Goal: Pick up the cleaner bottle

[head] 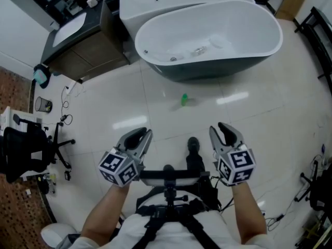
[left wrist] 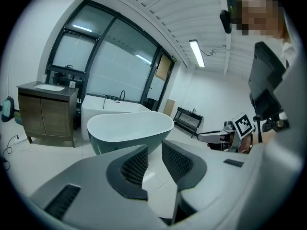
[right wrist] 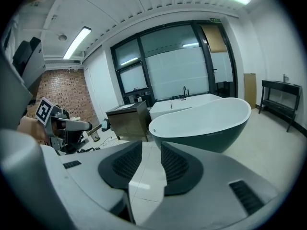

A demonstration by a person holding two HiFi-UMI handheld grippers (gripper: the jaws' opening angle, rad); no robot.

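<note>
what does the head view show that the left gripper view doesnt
Only the head view: the green bottle on the floor in front of the tub, and a black office chair. Only the left gripper view: the big windows, a ceiling light and a black side table. Both: the bathtub, the wooden vanity, and the left gripper, its fingers apart with nothing between them.

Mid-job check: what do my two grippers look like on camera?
The left gripper and right gripper are both light grey shells with dark, ribbed pads. Each carries a white cube printed with black square markers.
</note>
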